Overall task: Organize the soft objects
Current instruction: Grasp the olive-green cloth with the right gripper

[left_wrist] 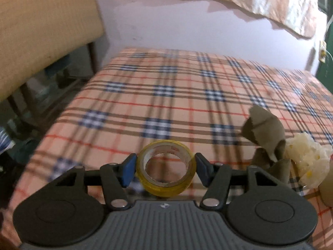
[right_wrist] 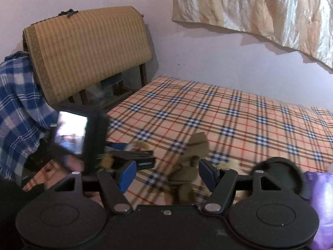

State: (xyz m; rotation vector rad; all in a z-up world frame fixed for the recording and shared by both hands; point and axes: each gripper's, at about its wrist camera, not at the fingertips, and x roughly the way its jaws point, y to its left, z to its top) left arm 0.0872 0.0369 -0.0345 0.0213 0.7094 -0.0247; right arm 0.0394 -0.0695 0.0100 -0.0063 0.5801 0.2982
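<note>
You are holding one roll of yellow tape (left_wrist: 166, 167) between the two blue pads (left_wrist: 128, 171) of your left gripper (left_wrist: 165, 171); both pads are touching the roll's sides, so the claw is clamped on it, just above the plaid bedsheet (left_wrist: 166, 95). To its right on the sheet, one crumpled olive-brown cloth (left_wrist: 265, 137) is lying against one wad of pale yellowish plastic (left_wrist: 308, 160).

Your right gripper (right_wrist: 167, 176) is hanging over that same olive-brown cloth (right_wrist: 192, 162), seen blurred here; its two blue pads are standing apart on either side of the cloth without pressing it, so this claw is spread wide with nothing gripped. In this view your left gripper (right_wrist: 133, 156) is showing at the left with one lit phone screen (right_wrist: 71, 132) mounted on it, beside your blue checked sleeve (right_wrist: 18, 108). One purple bag (right_wrist: 324, 204) is sitting at the right edge, touching one dark round object (right_wrist: 281, 175) I cannot identify. One woven mat (right_wrist: 89, 48) is draping over a wooden frame beyond the bed.
</note>
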